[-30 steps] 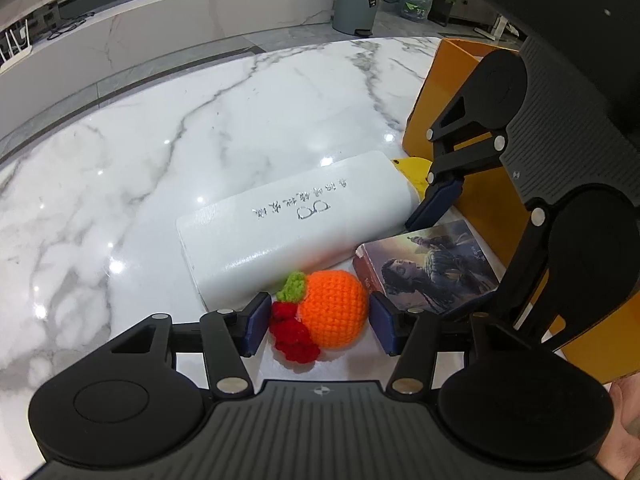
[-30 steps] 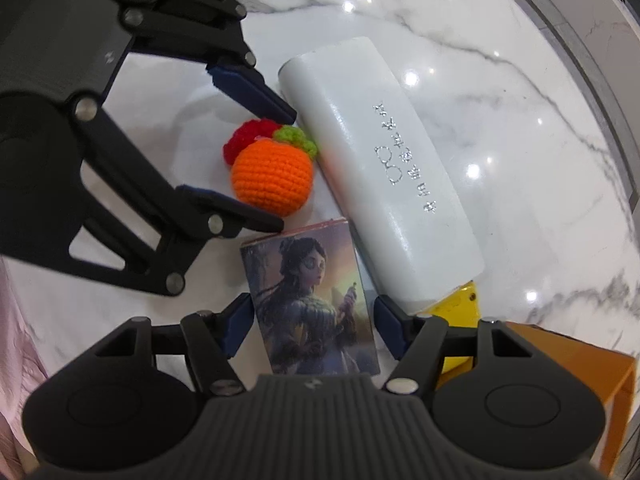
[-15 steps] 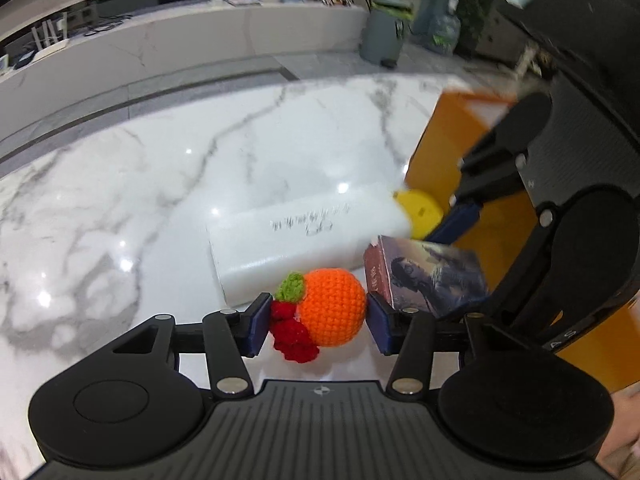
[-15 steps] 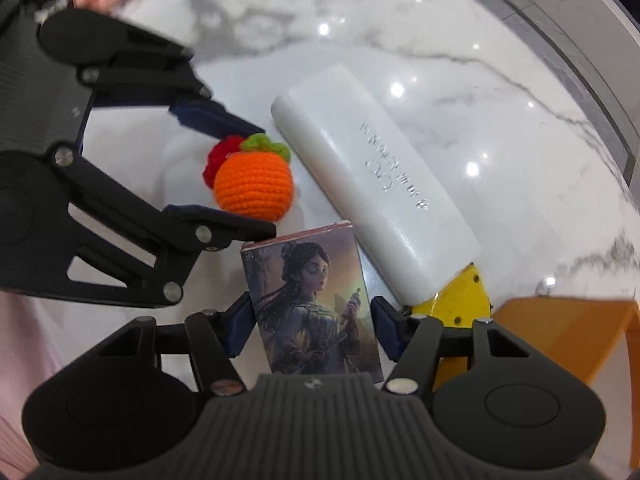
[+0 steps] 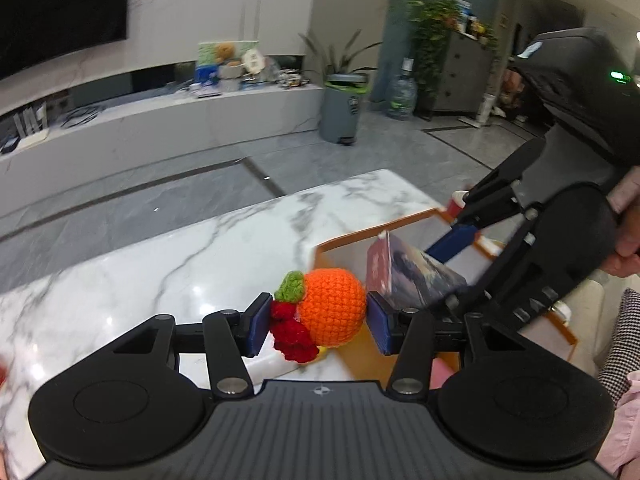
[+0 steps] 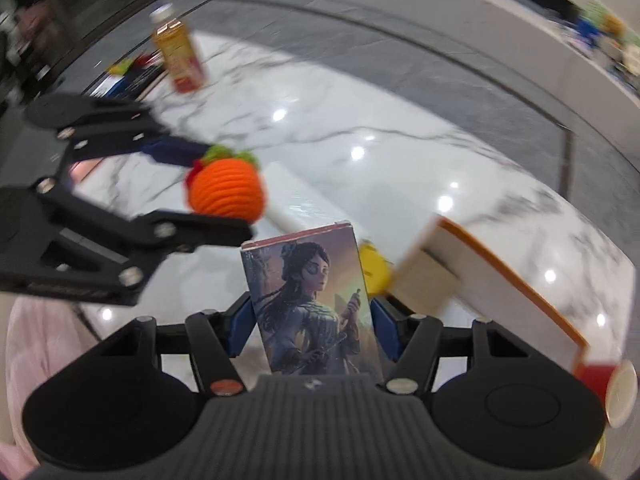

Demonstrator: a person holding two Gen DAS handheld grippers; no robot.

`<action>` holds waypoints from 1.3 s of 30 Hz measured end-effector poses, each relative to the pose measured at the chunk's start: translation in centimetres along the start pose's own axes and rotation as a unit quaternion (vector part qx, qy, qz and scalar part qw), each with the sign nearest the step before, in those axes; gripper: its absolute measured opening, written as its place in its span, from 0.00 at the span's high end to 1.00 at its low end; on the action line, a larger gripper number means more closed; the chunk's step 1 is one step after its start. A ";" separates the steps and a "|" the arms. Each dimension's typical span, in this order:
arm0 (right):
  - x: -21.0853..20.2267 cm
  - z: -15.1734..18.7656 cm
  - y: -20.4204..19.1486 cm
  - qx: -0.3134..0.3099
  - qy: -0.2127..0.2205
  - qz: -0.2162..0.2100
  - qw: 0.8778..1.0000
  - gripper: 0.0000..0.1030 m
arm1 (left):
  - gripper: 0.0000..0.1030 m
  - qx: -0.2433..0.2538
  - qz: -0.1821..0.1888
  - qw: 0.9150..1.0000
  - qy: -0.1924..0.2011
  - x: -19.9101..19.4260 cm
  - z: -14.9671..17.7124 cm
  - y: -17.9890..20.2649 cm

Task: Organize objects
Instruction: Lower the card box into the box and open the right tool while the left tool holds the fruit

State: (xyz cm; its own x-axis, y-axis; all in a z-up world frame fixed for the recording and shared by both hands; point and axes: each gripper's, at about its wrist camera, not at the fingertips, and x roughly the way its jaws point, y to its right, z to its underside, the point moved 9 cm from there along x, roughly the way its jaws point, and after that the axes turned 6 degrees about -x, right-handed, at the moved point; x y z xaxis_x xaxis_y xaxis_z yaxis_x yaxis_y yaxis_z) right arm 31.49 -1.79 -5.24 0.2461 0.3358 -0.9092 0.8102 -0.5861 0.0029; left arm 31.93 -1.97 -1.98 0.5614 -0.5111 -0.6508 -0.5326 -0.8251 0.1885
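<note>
The left gripper (image 5: 318, 322) is clamped on the crocheted orange (image 5: 331, 307), which sits squarely between its blue pads with the red knitted berries and green leaf pressed against the left pad, held clear above the marble table (image 5: 168, 272). Just to its right, the right gripper (image 6: 310, 330) grasps the illustrated card box (image 6: 314, 304) by its long sides, the box standing upright between the pads and reaching forward past the fingertips. Ahead and right of both tools lies the orange-rimmed box (image 6: 496, 264).
</note>
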 end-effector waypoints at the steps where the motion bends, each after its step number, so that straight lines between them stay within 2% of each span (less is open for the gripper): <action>1: -0.4 0.5 0.6 0.015 0.002 0.009 1.000 0.38 | 0.43 0.007 0.002 1.000 0.000 0.5 -0.2 0.9; 4: -0.4 2.4 4.2 0.082 0.003 0.039 0.996 0.38 | 0.43 0.026 0.011 1.000 -0.007 2.6 -0.3 3.4; 8: 1.8 4.9 8.5 0.165 -0.003 0.078 0.983 0.38 | 0.43 0.067 0.025 0.997 -0.022 6.0 0.1 6.2; 12: 5.5 6.3 11.4 0.246 -0.010 0.071 0.967 0.38 | 0.43 0.112 0.019 0.993 -0.044 9.0 0.8 7.5; 15: 7.2 7.3 12.8 0.285 -0.011 0.068 0.956 0.38 | 0.43 0.145 0.014 0.987 -0.060 10.9 1.4 7.6; 23: 11.3 8.8 14.8 0.336 -0.023 0.052 0.940 0.38 | 0.43 0.181 -0.011 0.980 -0.083 14.2 2.1 6.5; 31: 13.8 8.9 15.5 0.377 -0.014 0.022 0.926 0.38 | 0.43 0.192 -0.014 0.977 -0.091 14.3 2.6 6.5; 34: 14.1 8.9 15.7 0.384 -0.003 0.022 0.923 0.39 | 0.43 0.194 -0.017 0.976 -0.097 14.5 2.9 6.5; 39: 13.9 9.3 15.9 0.405 0.005 0.000 0.914 0.37 | 0.43 0.195 -0.017 0.975 -0.101 14.5 3.3 6.6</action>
State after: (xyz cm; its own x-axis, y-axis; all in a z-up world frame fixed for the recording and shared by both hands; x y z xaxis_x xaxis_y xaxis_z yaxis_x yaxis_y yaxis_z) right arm 42.85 -13.29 -21.73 0.2539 0.3397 -0.9056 0.1515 -0.9387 -0.3096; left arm 34.50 -14.01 -12.60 0.4678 -0.3937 -0.7913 -0.7381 -0.6665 -0.1047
